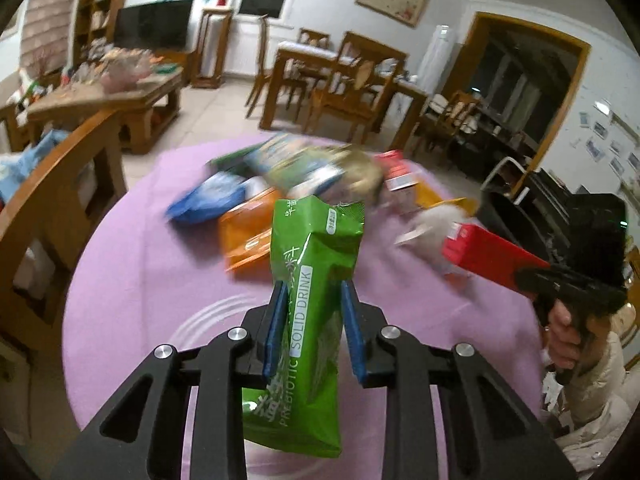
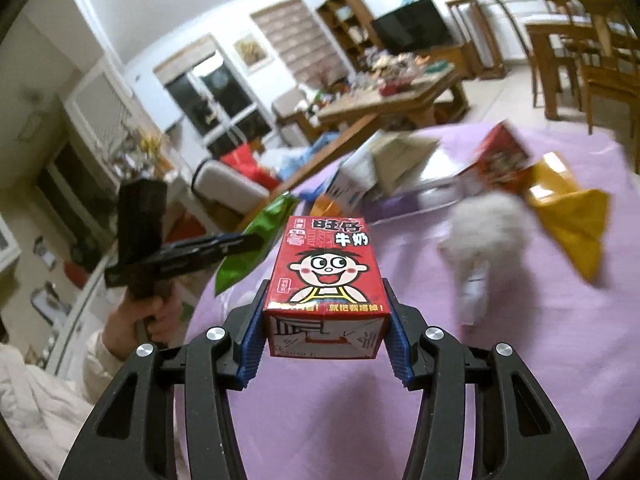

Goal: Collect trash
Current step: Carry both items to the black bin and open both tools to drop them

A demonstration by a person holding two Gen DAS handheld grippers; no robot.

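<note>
Left gripper: jaws closed on thin green sachet, above table. Floppy foil, may slide out. Right gripper: jaws clamp red milk carton, also lifted; hard squeeze may crush it, leak possible.

Round table, lilac cloth: blue pouch, orange packet, yellow wrapper, crumpled tissue, blurred cartons and packets heaped at far side

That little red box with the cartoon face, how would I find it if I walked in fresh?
Start at the round table under its purple cloth. Above its near edge, the right gripper clamps the red milk carton. Only it shows a wide-eyed, grinning cartoon child.
</note>
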